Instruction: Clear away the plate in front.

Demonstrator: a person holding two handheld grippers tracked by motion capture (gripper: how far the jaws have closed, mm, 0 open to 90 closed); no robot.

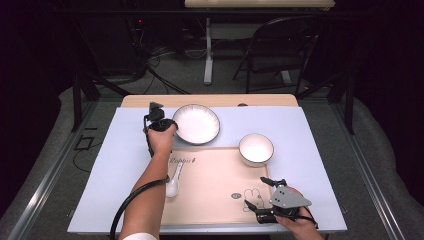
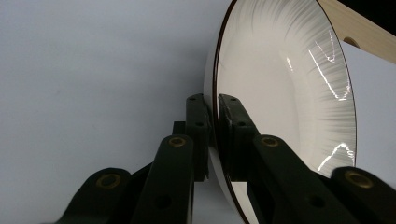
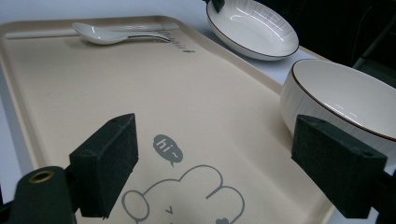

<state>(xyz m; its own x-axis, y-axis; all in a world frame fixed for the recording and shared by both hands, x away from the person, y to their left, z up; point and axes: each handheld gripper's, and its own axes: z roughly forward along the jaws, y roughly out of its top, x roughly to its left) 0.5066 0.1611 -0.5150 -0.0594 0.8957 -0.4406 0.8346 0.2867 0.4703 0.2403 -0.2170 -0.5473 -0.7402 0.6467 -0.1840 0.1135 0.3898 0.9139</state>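
Tray (image 3: 70,93) speech bubble reads "hi~"

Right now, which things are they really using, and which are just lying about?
Being used:
- left gripper, shut on the plate's rim
- plate
- probably the tray, with the spoon and bowl on it
- right gripper, open over the tray

Lying about:
- folding chair
- cables on the floor

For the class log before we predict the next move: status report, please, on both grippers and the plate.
Left gripper shut on plate rim, beyond tray. Right gripper open, hovering over tray's near right corner. Bowl at tray's far right corner, spoon at its left edge. Nothing blocking.
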